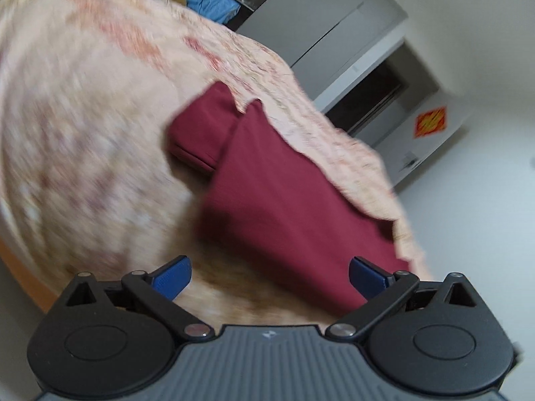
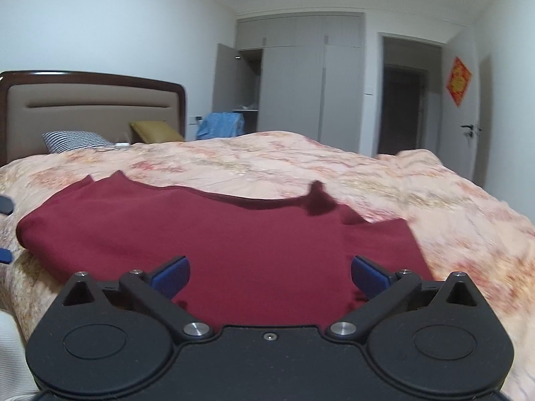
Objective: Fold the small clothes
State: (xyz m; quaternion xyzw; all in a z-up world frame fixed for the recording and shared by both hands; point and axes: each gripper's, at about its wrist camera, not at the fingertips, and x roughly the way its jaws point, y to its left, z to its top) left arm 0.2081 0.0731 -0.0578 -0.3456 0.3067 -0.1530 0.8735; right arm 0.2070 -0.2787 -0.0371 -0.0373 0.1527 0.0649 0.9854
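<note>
The dark red garment (image 2: 214, 244) is spread across the middle of the right wrist frame on the patterned bedspread (image 2: 384, 180), and in the left wrist view it runs from centre to lower right; the left gripper (image 1: 270, 279) and the right gripper (image 2: 270, 277) are both seen with jaws spread wide and nothing held. A raised corner at centre right of the right wrist frame could be left creased if the next fold is laid over it, and bedspread could be pinched along with the cloth if the jaws are closed too low

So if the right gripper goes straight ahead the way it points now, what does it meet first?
Most likely the dark red garment lying on the bed cover. The open right gripper points slightly down at it, with nothing between. How far away it lies is unclear.
</note>
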